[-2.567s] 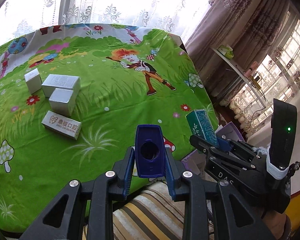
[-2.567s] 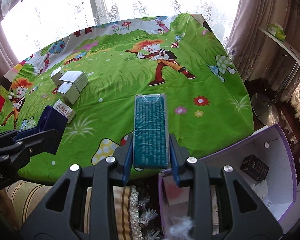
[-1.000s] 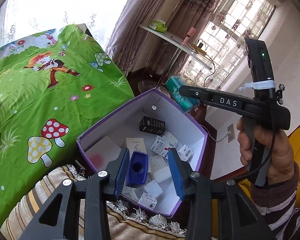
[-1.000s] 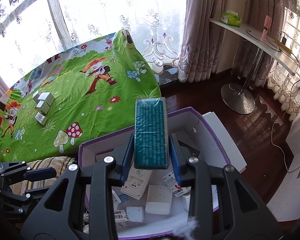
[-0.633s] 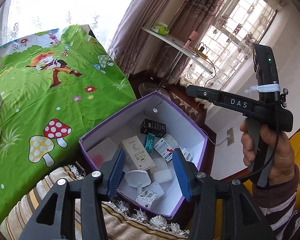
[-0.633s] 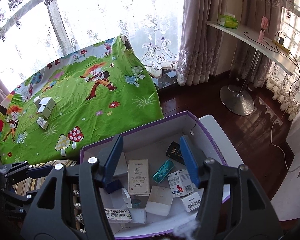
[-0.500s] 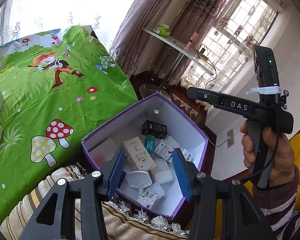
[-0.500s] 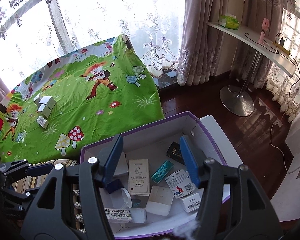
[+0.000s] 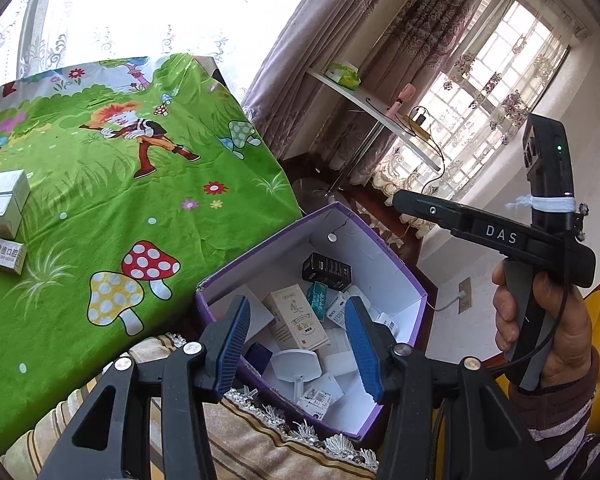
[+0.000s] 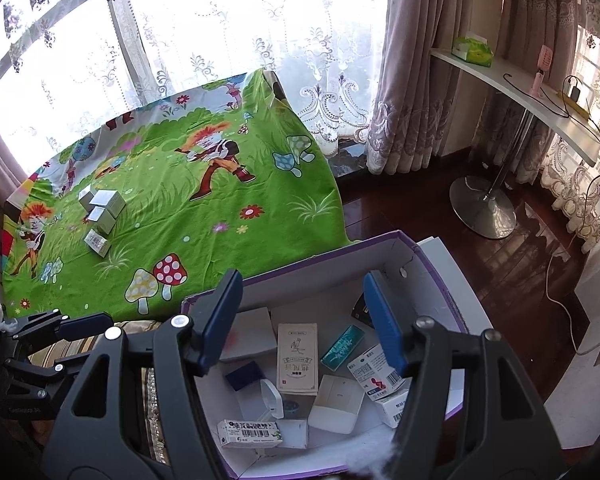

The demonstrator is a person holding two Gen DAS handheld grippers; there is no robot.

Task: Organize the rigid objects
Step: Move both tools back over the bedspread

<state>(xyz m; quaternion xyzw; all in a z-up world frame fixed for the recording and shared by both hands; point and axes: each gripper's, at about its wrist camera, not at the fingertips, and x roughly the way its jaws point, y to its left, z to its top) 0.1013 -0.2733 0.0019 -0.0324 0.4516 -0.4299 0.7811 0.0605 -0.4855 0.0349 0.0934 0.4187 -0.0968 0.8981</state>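
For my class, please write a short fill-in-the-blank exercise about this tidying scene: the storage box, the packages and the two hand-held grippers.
1. The teal carton lies inside the ____-rimmed box.
2. On the green cloth there remain ____ small boxes.
3. Between the fingers of the left hand-held gripper there is ____.
4. The right hand-held gripper, its jaws opening, hangs over the ____.

Missing words: purple; four; nothing; box

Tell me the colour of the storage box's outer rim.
Purple storage box, white inside; right wrist view shows it best.
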